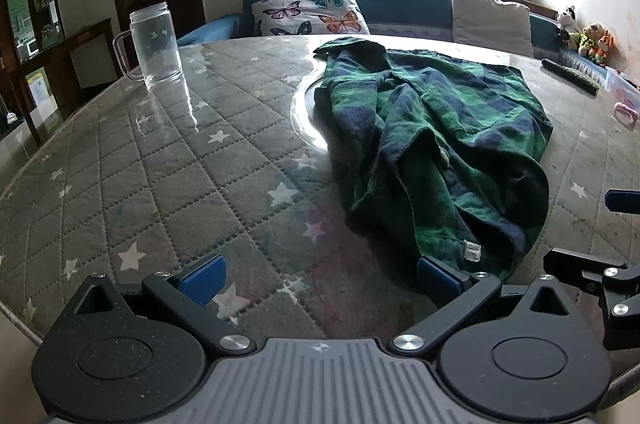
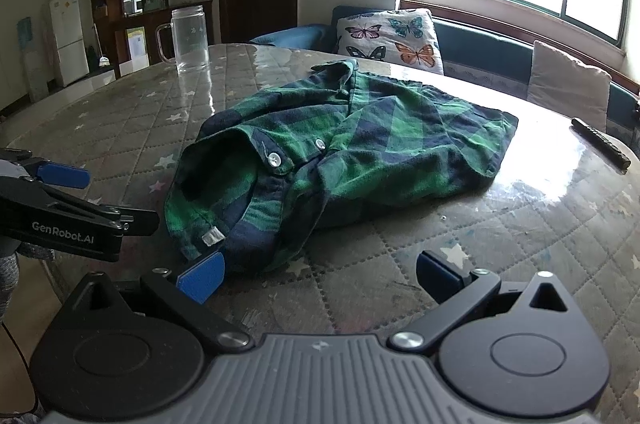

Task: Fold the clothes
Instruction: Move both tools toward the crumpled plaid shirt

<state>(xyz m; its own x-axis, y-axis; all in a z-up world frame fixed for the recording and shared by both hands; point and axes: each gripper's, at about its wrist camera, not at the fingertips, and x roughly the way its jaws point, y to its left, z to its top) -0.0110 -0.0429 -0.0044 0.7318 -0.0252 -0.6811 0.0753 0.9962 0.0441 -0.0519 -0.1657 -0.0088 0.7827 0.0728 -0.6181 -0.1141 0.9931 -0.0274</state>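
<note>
Blue-padded left gripper (image 1: 320,280) low at table (image 1: 160,152) edge, level, jaws spread wide, empty. Green plaid shirt (image 2: 340,152) crumpled mid-table, at its 1 o'clock. Right gripper (image 2: 320,278) likewise wide apart, shirt hem touching its left fingertip (image 2: 202,276).

A crumpled green-and-navy plaid flannel shirt (image 1: 432,144) lies on a round table covered by a grey quilted star-print cloth under clear plastic (image 1: 160,152). Its near hem, with a small white label, sits just beside the right blue-padded finger of the left gripper (image 1: 320,282), whose jaws stand wide apart over the bare cloth. A tall clear glass mug with a handle (image 1: 154,44) stands upright at the far left of the table, well apart from the shirt. At the right edge, part of the right gripper (image 1: 600,276) shows. Behind the table, a butterfly-print cushion (image 1: 310,10) leans on a blue bench under a window.
</note>
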